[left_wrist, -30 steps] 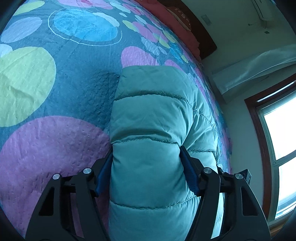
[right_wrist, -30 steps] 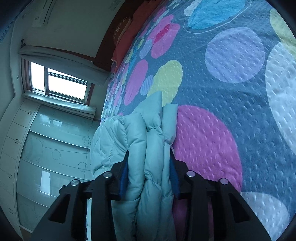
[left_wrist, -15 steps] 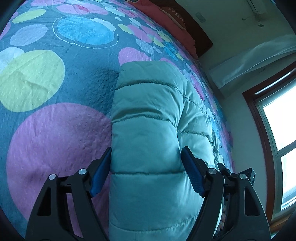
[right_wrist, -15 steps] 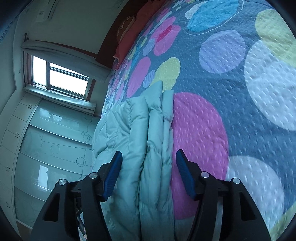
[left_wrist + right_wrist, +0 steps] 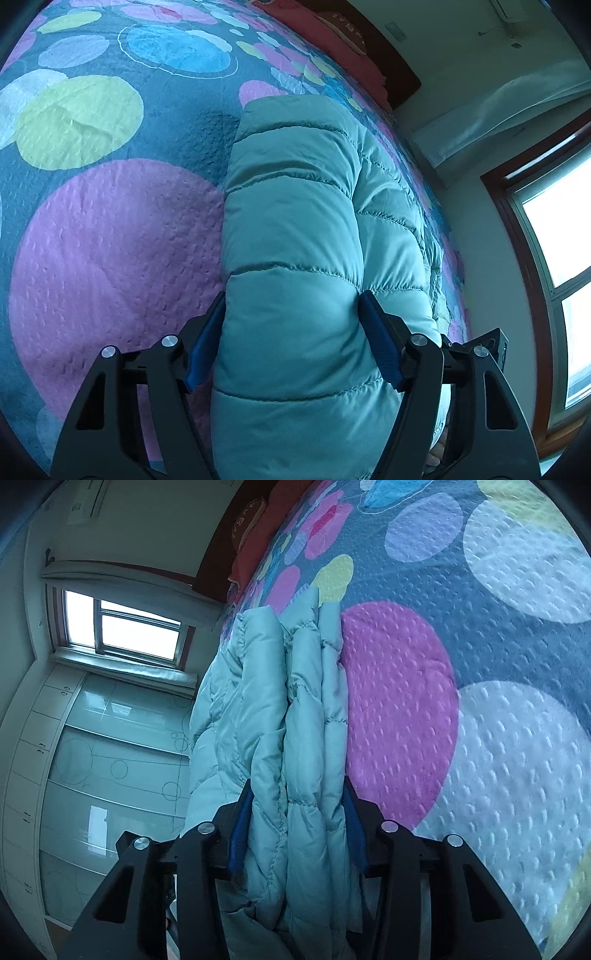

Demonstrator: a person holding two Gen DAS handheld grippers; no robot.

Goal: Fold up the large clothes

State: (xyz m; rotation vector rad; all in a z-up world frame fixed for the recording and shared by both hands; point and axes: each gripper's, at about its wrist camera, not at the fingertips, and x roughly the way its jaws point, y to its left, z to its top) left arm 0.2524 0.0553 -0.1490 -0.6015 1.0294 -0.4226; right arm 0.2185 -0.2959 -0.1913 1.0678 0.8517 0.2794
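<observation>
Two grippers, both on one teal puffer jacket (image 5: 295,236) lying along the edge of a bed, on a bedspread (image 5: 110,240) printed with big coloured circles. Left gripper (image 5: 291,347): fingers (image 5: 380,350) spread wide around a thick folded bundle of the quilted jacket, closing, blue pads against its sides and pinching it. Right gripper (image 5: 295,830): fingers (image 5: 352,830) narrower, also closing, pads pressing into a stack of several jacket layers (image 5: 303,709) seen edge-on. Jacket runs away from both cameras toward the red pillows (image 5: 332,33) at the head of the bed; window (image 5: 122,627) and glass wardrobe doors (image 5: 110,757) lie off to the side. Progress, judged: well along, since the jacket is already doubled into a long narrow multi-layer strip. Likely left: one more fold across its length, set it flat on the bedspread, then let go. Sleeves and hood not visible, so cannot tell if tucked in.
</observation>
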